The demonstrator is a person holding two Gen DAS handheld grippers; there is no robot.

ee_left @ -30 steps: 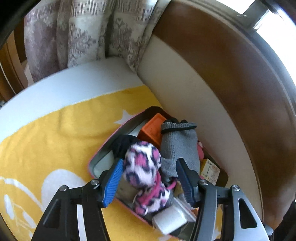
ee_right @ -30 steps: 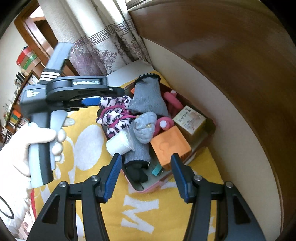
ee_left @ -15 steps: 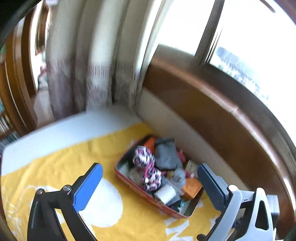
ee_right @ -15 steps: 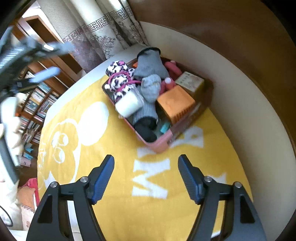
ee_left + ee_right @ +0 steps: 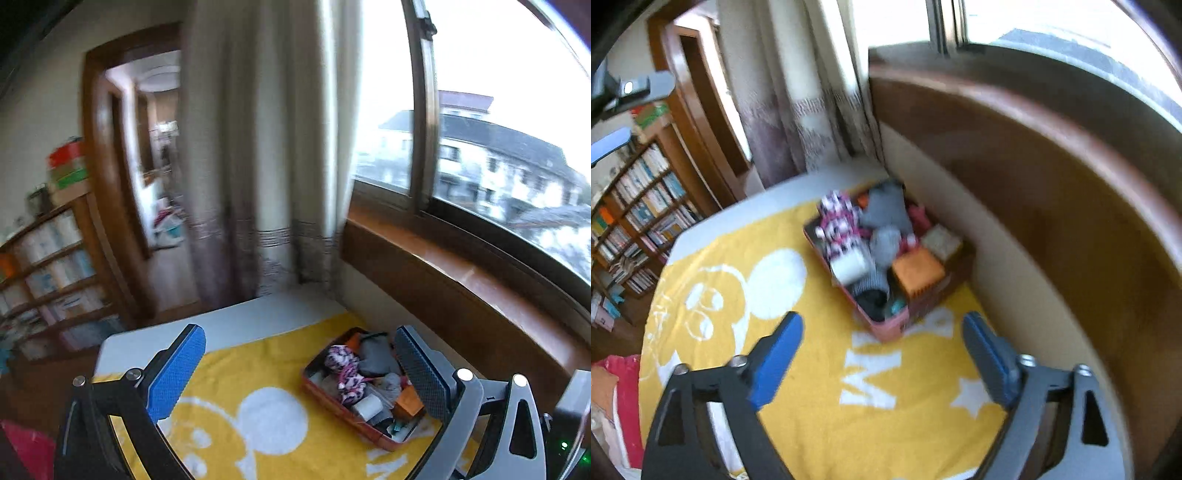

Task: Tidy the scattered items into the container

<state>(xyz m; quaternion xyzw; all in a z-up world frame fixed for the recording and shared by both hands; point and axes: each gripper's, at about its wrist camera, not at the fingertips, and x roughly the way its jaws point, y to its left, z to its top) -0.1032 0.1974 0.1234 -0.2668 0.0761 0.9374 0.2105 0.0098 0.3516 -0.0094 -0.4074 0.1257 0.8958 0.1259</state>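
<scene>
Here the container [image 5: 886,334], a pink box, sits on the yellow blanket [image 5: 798,406], close to the cream wall under the window. It is full. A pink and white spotty sock [image 5: 836,223] lies on top, next to a grey sock [image 5: 886,210]. An orange block [image 5: 916,271], a white roll [image 5: 849,264] and a small tan box [image 5: 940,242] are in there too. The tan box has print on it, but it is too blurry to read.

The blanket has big white letters near the container. One looks like an M [image 5: 871,373], and there is a white star [image 5: 975,397] beside it. A white cartoon face [image 5: 713,295] is on the blanket as well.

The left gripper [image 5: 299,373] is up high, well away from the container. Its two blue pads are spread wide apart and hold nothing. From this view the container [image 5: 343,417] shows low down, partly behind the right-hand finger.

The right gripper [image 5: 882,354] is wide apart too, with nothing between its pads. It hangs over the blanket, near the container but not touching it.

A bookshelf [image 5: 635,206] full of books stands at the left.
</scene>
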